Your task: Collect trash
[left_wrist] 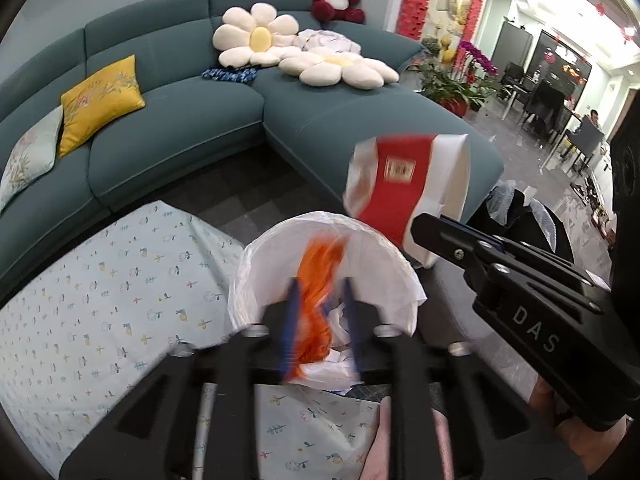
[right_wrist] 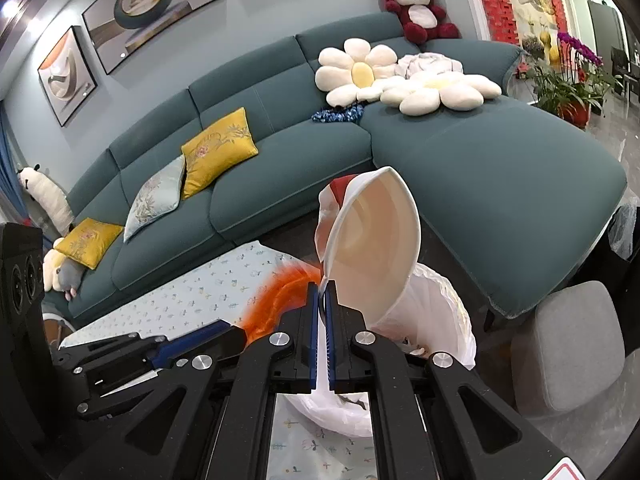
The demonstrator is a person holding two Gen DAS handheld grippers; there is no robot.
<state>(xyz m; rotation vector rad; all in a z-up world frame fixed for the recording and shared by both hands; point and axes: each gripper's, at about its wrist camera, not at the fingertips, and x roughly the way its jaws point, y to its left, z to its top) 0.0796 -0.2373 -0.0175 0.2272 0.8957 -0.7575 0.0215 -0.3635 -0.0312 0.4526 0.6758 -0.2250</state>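
**Blurring wrapper between parted fingers above the lined bin**

Smearing with motion blur, the orange crinkled plastic wrapper (left_wrist: pixel 320 292) cannot be read clearly; it sits between the left gripper (left_wrist: pixel 320 300) fingers, which stand apart and do not press it, directly over the white plastic-lined trash bin (left_wrist: pixel 256 264). The bin's near rim is hidden behind the gripper frame. One red-and-white paper cup (right_wrist: pixel 372 248) is clamped by its rim in the right gripper (right_wrist: pixel 322 292), fingers together on it, tilted above the bin's right edge. Two grippers, one cup, one wrapper, one bin. The floral-print cloth-covered table (left_wrist: pixel 100 280) borders the bin's left side; the teal sectional sofa (left_wrist: pixel 180 128) stands behind, dark floor between.
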